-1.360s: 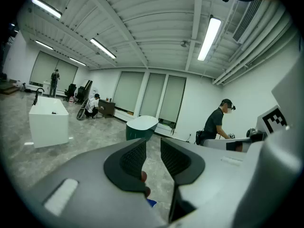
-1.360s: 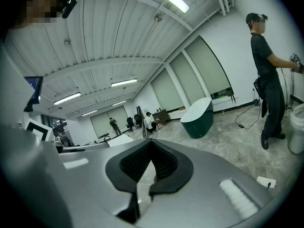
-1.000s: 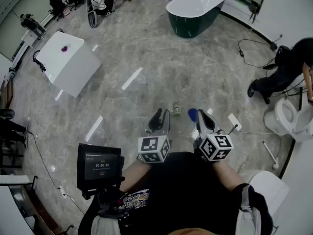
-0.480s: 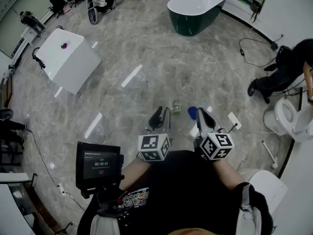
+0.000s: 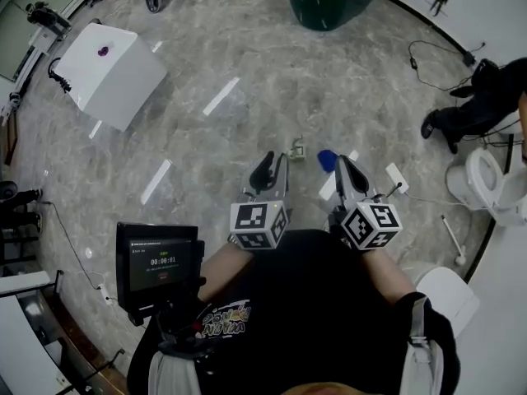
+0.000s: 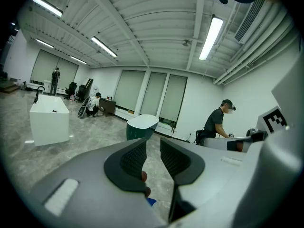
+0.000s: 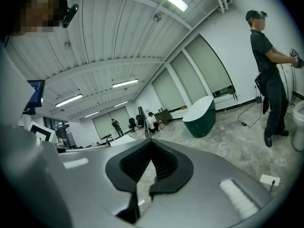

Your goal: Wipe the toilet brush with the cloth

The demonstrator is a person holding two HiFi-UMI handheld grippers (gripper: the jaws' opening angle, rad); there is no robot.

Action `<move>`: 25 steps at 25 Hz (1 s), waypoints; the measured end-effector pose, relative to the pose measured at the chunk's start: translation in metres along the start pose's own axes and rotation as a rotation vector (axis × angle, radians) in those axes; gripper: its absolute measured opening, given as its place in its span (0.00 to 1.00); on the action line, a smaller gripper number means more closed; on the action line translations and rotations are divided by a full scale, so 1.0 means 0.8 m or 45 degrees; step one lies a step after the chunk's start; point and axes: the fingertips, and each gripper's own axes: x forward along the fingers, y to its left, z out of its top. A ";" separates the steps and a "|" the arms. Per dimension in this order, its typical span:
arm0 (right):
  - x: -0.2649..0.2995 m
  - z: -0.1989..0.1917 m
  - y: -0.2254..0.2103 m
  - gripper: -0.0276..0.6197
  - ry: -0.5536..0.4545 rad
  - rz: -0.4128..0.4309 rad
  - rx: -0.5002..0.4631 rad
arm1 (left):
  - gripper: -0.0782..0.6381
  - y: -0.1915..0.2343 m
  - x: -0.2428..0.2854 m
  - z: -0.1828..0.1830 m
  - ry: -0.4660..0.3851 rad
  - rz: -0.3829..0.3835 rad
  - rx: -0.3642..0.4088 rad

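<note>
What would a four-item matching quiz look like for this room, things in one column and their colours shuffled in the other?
Things:
1. bathtub
2. cloth on the floor
3. toilet
4. screen

Colours:
A. blue
B. black
C. dark green sides
D. all white

Pairs: 1-C, 2-A, 3-D, 4-B

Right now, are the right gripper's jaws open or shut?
Shut. The right gripper shows its black jaws touching at the tips in its own view, nothing between them.
</note>
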 end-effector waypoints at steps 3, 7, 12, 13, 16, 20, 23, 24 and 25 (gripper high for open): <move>-0.003 -0.004 0.001 0.05 0.007 -0.005 0.009 | 0.25 0.002 -0.004 -0.004 0.009 0.002 -0.016; -0.007 -0.008 -0.002 0.05 0.016 -0.024 0.018 | 0.25 0.003 -0.009 -0.010 0.024 0.001 -0.038; -0.013 -0.021 0.002 0.05 0.014 -0.036 -0.012 | 0.25 0.008 -0.018 -0.022 0.042 -0.008 -0.039; -0.014 -0.023 0.004 0.05 0.012 -0.037 -0.014 | 0.25 0.010 -0.020 -0.024 0.044 -0.007 -0.039; -0.020 -0.029 0.004 0.05 0.005 -0.057 -0.007 | 0.25 0.013 -0.026 -0.031 0.064 -0.010 -0.035; -0.033 -0.038 -0.004 0.05 -0.019 -0.110 0.016 | 0.25 0.015 -0.037 -0.047 0.107 -0.023 -0.021; -0.035 -0.054 -0.001 0.05 -0.038 -0.156 0.037 | 0.25 0.031 -0.047 -0.063 0.144 -0.039 -0.008; -0.031 -0.061 0.004 0.05 -0.039 -0.173 0.043 | 0.25 0.043 -0.048 -0.067 0.160 -0.044 -0.006; -0.024 -0.067 0.009 0.05 -0.036 -0.191 0.048 | 0.25 0.056 -0.047 -0.070 0.180 -0.047 -0.005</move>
